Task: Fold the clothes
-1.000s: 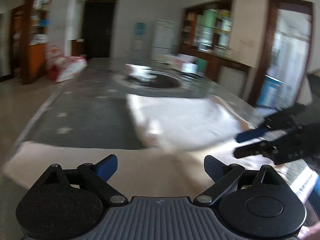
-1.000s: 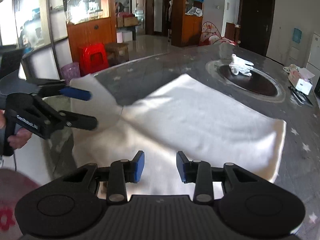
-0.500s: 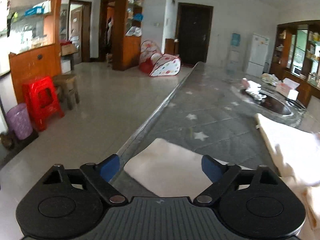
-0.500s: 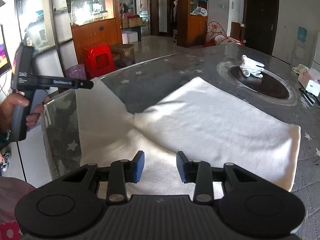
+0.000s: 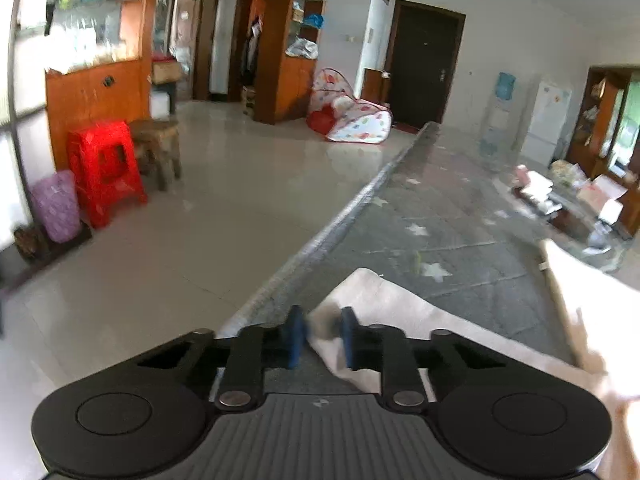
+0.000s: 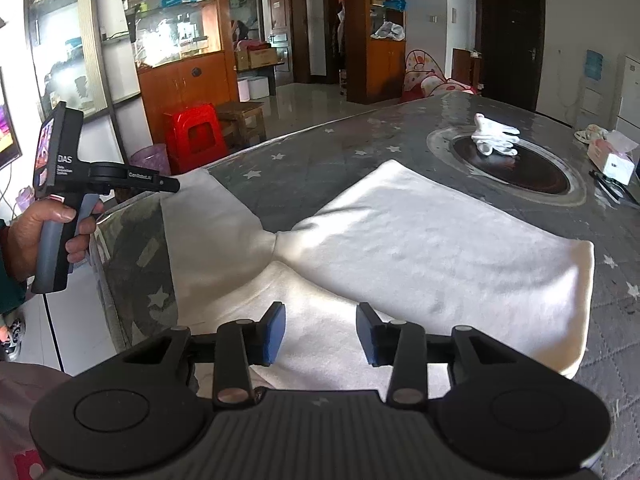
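Left gripper (image 5: 319, 336) now closed on white garment's (image 6: 420, 248) sleeve, sleeve stretched leftward, right gripper (image 6: 320, 334) wide.

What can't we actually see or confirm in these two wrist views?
- Left wrist: whether the left claw really pinches the white garment; motion blur smears its corner.
- Left wrist: gloves are a blur.
- Right wrist: garment's near edge, hidden behind the right claw.
- Right wrist: garment's left end, dropping past the table edge.

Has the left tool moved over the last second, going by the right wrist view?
Yes. The left tool rose and swung toward the table's left edge, nearer the red stool, and now grips the cream garment's sleeve corner.
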Action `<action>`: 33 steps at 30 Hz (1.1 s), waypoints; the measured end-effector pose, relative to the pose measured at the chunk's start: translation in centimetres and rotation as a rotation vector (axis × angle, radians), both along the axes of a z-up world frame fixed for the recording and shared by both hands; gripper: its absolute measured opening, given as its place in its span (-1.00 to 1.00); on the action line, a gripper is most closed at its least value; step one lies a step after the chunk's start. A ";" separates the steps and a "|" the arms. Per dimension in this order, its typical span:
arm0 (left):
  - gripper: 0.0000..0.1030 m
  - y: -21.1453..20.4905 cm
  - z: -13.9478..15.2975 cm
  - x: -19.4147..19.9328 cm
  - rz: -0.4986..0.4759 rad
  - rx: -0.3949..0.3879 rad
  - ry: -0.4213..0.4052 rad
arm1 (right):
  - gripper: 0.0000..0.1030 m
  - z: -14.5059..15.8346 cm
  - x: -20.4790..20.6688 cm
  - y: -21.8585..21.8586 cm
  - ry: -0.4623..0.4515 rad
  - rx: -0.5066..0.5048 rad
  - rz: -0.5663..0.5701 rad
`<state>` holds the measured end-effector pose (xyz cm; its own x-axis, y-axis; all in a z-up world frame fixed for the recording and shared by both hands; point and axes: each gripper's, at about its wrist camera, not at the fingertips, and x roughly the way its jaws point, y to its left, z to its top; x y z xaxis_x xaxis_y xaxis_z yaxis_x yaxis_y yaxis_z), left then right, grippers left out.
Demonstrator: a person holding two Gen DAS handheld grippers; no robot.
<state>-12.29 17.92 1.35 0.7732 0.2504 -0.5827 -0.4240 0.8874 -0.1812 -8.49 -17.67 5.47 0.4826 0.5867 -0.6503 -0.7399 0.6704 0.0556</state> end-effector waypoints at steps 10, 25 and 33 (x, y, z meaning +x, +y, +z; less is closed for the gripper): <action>-0.88 -5.6 5.2 -0.6 -0.362 -0.184 -0.158 | -0.25 1.1 0.0 -2.7 -0.009 0.081 -0.087; -0.44 -19.5 5.6 2.3 -0.911 -0.324 -0.145 | -0.25 0.4 0.4 -8.9 0.050 0.146 -0.290; 0.18 -16.2 5.5 -0.4 -0.841 -0.073 -0.181 | -0.25 -0.5 0.7 -8.2 0.106 0.147 -0.283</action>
